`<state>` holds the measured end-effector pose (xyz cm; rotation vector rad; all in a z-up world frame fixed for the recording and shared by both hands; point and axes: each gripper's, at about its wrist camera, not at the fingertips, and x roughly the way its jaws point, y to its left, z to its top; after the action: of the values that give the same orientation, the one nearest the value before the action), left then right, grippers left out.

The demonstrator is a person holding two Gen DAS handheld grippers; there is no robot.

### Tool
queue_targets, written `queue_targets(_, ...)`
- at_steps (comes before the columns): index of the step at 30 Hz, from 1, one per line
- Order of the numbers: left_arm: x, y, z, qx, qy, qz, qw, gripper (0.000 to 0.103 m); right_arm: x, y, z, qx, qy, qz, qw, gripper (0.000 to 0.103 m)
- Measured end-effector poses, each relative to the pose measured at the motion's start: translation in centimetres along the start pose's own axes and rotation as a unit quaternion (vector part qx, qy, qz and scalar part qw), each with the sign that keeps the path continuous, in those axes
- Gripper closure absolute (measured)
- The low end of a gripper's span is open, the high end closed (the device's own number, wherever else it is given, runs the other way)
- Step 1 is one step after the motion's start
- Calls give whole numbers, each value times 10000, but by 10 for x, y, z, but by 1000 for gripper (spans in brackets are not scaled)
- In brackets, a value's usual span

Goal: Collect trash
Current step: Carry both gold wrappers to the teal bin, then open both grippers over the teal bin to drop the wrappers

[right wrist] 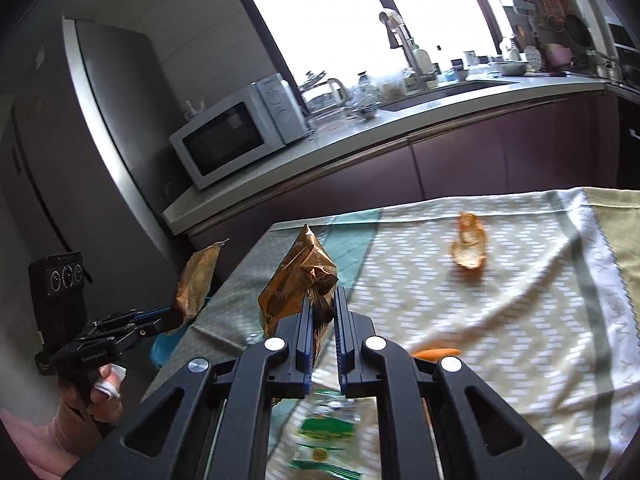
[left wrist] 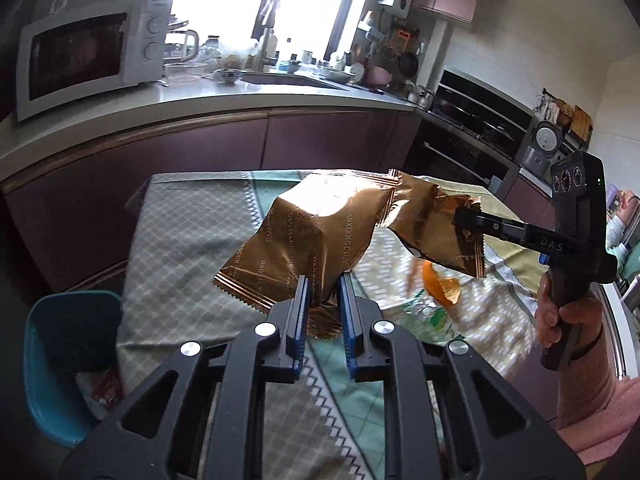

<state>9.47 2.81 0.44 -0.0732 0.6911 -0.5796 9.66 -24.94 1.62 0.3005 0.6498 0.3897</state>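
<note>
My left gripper (left wrist: 324, 280) is shut on a shiny bronze snack wrapper (left wrist: 304, 224) and holds it up above the table. In the right wrist view this left gripper (right wrist: 172, 316) appears at the left with the same bronze wrapper (right wrist: 198, 276) sticking up from it. My right gripper (right wrist: 322, 294) is shut on a second, crumpled bronze wrapper (right wrist: 298, 276), also off the table. From the left wrist view, the right gripper (left wrist: 458, 216) pinches that second wrapper (left wrist: 424, 216) at one end. An orange peel (right wrist: 470, 248) lies on the patterned tablecloth (right wrist: 500, 292). A green and white packet (right wrist: 324, 432) lies below my right gripper.
A blue bin (left wrist: 52, 360) with trash in it stands on the floor left of the table. A small orange peel piece (right wrist: 436, 353) lies near my right gripper. Purple cabinets, a counter with a microwave (left wrist: 84, 60) and a sink run behind the table. A hand (left wrist: 560, 312) holds the right gripper's handle.
</note>
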Motion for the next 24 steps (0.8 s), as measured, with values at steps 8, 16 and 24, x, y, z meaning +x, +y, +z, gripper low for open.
queue_targets(8, -58, 95, -28, -726, -116, 884, 9934, 87, 86, 97, 0, -535, 732, 1028, 9906, 95)
queue_targets(16, -85, 171, -59, -1244, 68, 1573, 9797, 87, 165, 173, -3, -856, 1344, 1466, 9763, 95)
queue_targets(24, -70, 216, -86, -1587, 441, 1790, 9700, 86, 227, 211, -14, -974, 1857, 1278, 9694, 95)
